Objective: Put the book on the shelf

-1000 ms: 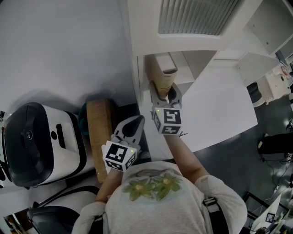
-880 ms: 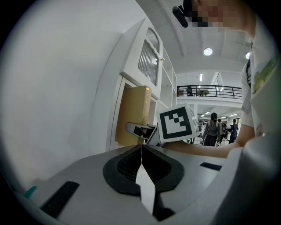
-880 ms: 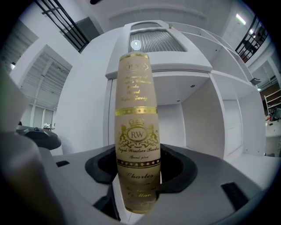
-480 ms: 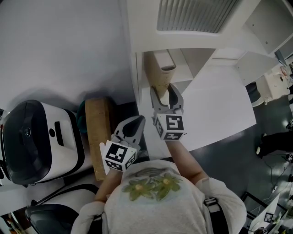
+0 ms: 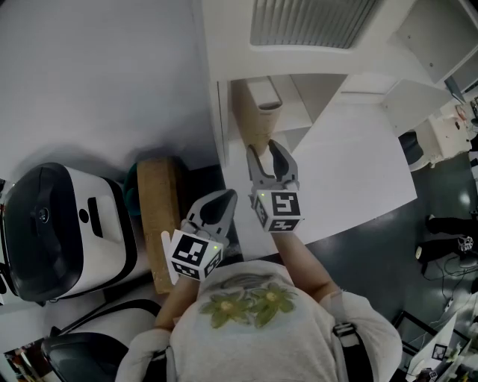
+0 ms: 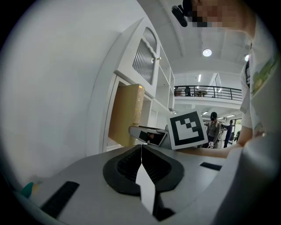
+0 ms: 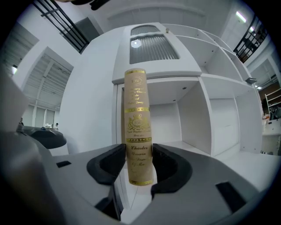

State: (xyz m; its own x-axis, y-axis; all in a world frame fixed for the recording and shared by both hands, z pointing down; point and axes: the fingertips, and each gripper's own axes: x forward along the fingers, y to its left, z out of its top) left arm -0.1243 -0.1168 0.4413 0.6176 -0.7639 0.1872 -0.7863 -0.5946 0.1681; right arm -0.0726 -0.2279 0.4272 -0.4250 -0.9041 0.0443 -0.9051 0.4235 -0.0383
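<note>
The book (image 5: pixel 258 112), tan with gold lettering on its spine (image 7: pixel 138 127), stands upright at the left side of the white shelf's (image 5: pixel 328 97) open compartment. My right gripper (image 5: pixel 267 149) is just in front of it and open. Its jaws have just been closing a little, and the spine stands at the fingertips with no pad pressing on it. My left gripper (image 5: pixel 222 198) hangs lower left, shut and empty. In the left gripper view, the left gripper (image 6: pixel 141 147) points toward the book (image 6: pixel 127 114) and the right gripper (image 6: pixel 149 136).
A ribbed cabinet door (image 5: pixel 314 22) sits above the compartment, and empty shelf bays (image 7: pixel 219 127) lie to the right. A wooden board (image 5: pixel 160 216) and a white-and-black machine (image 5: pixel 60 231) stand at the left. People stand far off (image 6: pixel 214 129).
My right gripper has drawn back from the shelf toward me, leaving the book standing. The left gripper has stayed where it was.
</note>
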